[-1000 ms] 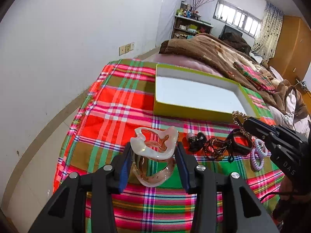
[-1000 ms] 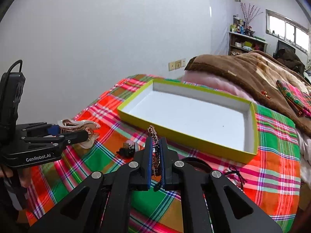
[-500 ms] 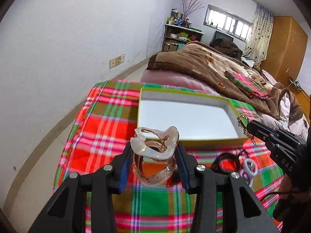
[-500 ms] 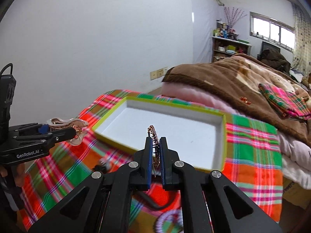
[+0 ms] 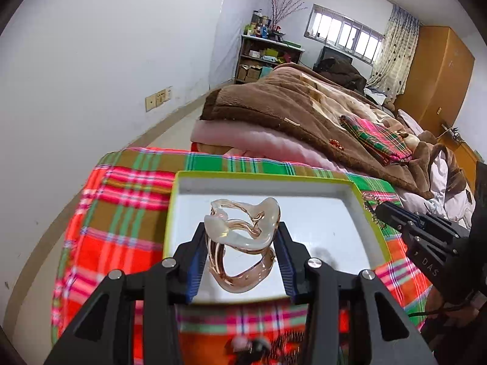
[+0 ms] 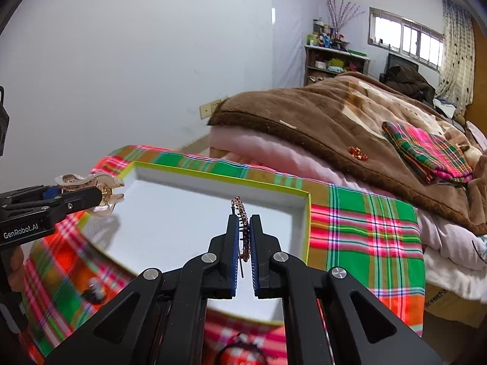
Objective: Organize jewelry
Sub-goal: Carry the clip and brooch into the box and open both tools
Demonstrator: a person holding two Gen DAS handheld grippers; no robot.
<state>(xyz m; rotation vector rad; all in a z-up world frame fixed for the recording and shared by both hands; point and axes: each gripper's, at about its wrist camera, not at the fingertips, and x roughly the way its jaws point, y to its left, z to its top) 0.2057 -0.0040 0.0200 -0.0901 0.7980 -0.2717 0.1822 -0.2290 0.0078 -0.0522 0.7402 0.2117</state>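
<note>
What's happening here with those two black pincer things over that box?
A person is sorting jewelry with a handheld gripper in each hand. The left gripper is clamped on a translucent rose-gold hair claw clip; the right gripper pinches a thin beaded chain piece. Both hang over the shallow yellow-green box, whose white floor looks bare, on the plaid cloth. Nothing has been dropped in yet.

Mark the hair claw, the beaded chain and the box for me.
hair claw (image 5: 242, 237), left wrist view, pearly top edge.
beaded chain (image 6: 240, 208), right wrist view, upper loop.
box (image 5: 261, 177), left wrist view, far rim.
</note>
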